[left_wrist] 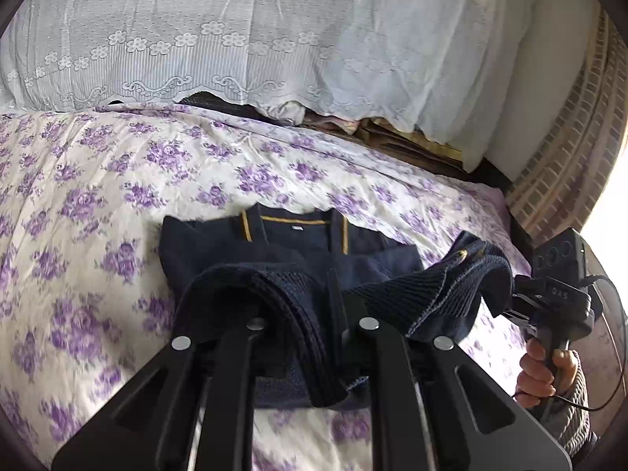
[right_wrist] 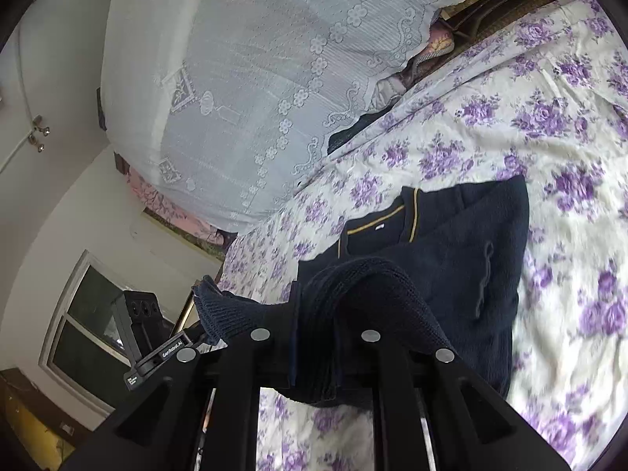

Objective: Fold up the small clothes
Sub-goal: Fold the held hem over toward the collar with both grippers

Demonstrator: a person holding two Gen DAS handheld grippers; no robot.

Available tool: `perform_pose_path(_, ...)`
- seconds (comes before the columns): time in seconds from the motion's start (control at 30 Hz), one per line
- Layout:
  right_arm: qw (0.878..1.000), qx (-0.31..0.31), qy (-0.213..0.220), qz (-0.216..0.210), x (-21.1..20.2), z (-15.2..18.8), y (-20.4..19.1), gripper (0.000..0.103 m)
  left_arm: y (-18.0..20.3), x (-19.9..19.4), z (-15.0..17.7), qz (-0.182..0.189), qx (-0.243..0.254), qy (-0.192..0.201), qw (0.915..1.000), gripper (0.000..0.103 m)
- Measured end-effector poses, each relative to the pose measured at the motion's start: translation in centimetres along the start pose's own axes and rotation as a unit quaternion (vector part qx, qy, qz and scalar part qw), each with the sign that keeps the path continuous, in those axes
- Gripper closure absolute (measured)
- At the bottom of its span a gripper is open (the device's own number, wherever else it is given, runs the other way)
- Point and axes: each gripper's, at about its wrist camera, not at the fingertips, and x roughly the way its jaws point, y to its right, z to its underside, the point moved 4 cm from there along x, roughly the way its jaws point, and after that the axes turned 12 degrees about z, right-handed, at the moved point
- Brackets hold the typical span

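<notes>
A small navy knit sweater [left_wrist: 298, 247] with a mustard-trimmed collar lies on the floral bedsheet [left_wrist: 98, 196]; it also shows in the right wrist view [right_wrist: 463, 259]. My left gripper [left_wrist: 314, 306] is shut on the sweater's lower hem, lifted off the bed and draped over the fingers. My right gripper [right_wrist: 316, 314] is shut on the hem's other corner, also lifted. The right gripper shows at the right of the left wrist view [left_wrist: 506, 294], and the left gripper at the left of the right wrist view [right_wrist: 204, 314]. The fingertips are hidden under knit.
A white lace cover [left_wrist: 235, 31] drapes a pile of bedding behind the sweater, with folded blankets [left_wrist: 392, 129] beside it. A tiled wall [left_wrist: 569, 157] borders the bed on one side. A window [right_wrist: 90, 322] and a white wall lie off the bed's edge.
</notes>
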Motion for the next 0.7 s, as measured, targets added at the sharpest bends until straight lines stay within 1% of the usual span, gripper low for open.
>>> perform_pose_path(0.13,1.0,0.014,0.001,0.008,1.9,-1.5,0.9,0.089,-1.2,1.6,-1.1,-0.026,0.004,-0.006,0.9996,0.09)
perform_pose_path(0.3,1.0,0.019,0.004,0.021,4.1,-2.4,1.8,0.089,-3.4,3.1,-1.1,-0.039,-0.016,-0.013,0.999,0.089)
perform_pose_path(0.43,0.999,0.037,0.001,0.023,5.8,-3.0,2.8,0.089,-4.6,4.1,-0.9,-0.047,-0.016,-0.019,0.9986,0.088)
perform_pose_path(0.53,0.999,0.044,-0.001,0.031,7.0,-3.1,3.7,0.089,-5.7,5.1,-0.9,-0.045,-0.025,-0.018,0.9985,0.088)
perform_pose_path(0.7,0.997,0.06,-0.004,0.043,8.5,-2.6,5.6,0.089,-8.2,7.2,-0.2,-0.027,-0.066,-0.018,0.9973,0.088)
